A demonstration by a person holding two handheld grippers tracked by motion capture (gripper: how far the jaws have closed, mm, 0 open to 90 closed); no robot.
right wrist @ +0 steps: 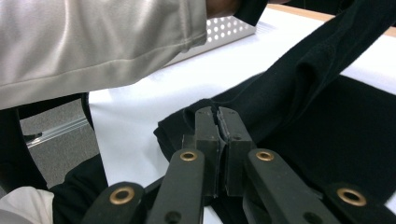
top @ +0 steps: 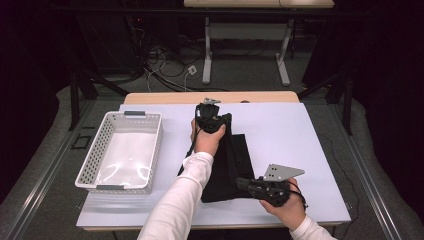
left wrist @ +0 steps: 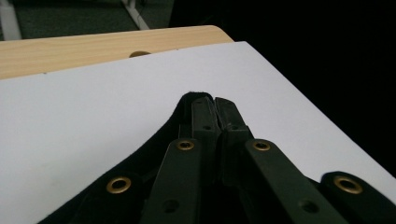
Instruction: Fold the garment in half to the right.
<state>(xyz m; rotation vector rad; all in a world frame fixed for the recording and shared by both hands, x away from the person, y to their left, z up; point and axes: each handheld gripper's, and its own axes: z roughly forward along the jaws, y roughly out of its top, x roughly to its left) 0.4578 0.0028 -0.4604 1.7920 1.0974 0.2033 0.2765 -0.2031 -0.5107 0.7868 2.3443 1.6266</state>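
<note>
- A lab or test room set up for recording, not a home.
- A wooden table [top: 150, 97] stands in the middle, covered by a plain white sheet [top: 290, 145].
- Dark curtains [top: 385, 75] close off both sides.
- Loose cables [top: 160, 70] and a white plug [top: 191, 70] lie on the grey carpet floor [top: 240, 70] behind the table.
- A second desk with white metal legs [top: 207, 50] stands at the back.
- Black metal frame bars [top: 75, 95] rise beside the table.
- A white plastic basket [top: 95, 155] sits on the sheet.
</note>
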